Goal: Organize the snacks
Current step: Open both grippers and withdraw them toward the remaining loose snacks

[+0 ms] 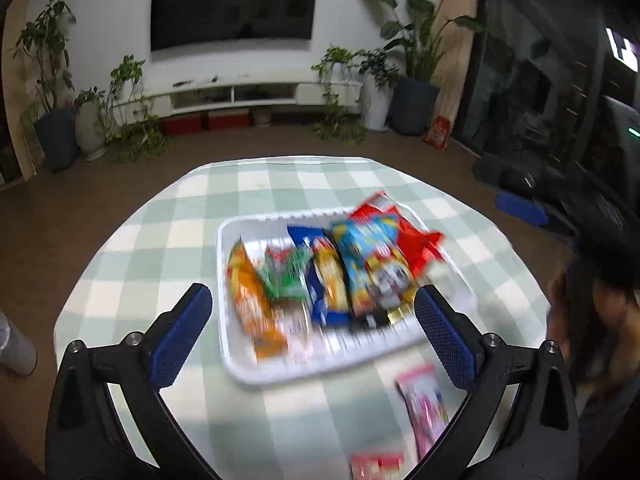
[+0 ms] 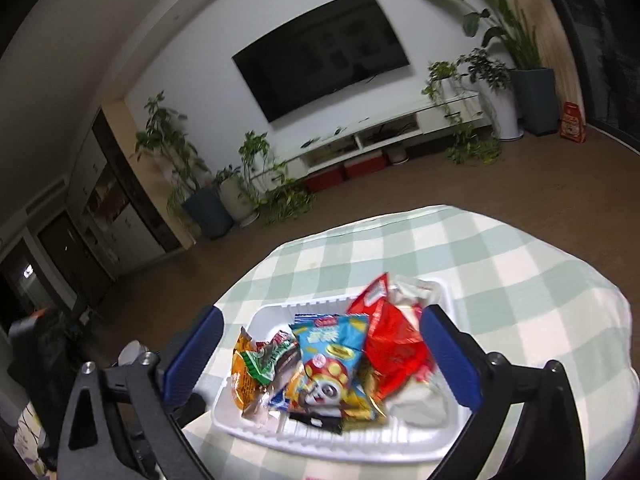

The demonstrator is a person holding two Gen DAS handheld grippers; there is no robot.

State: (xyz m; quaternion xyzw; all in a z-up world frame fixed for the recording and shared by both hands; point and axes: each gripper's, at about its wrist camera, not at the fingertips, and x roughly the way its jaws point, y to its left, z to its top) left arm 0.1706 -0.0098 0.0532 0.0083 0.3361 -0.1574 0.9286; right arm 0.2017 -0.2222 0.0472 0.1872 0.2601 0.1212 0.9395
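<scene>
snack packets piled in white tray, checked tablecloth

my left gripper has a black frame, silver screws and blue dimpled pads. my right gripper matches: black arms, blue pads.

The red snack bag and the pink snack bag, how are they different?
The red snack bag lies inside the white tray; the pink snack bag lies outside it on the checked tablecloth. The red one leans on other packets; the pink one lies flat, alone. Neither is held.
</scene>
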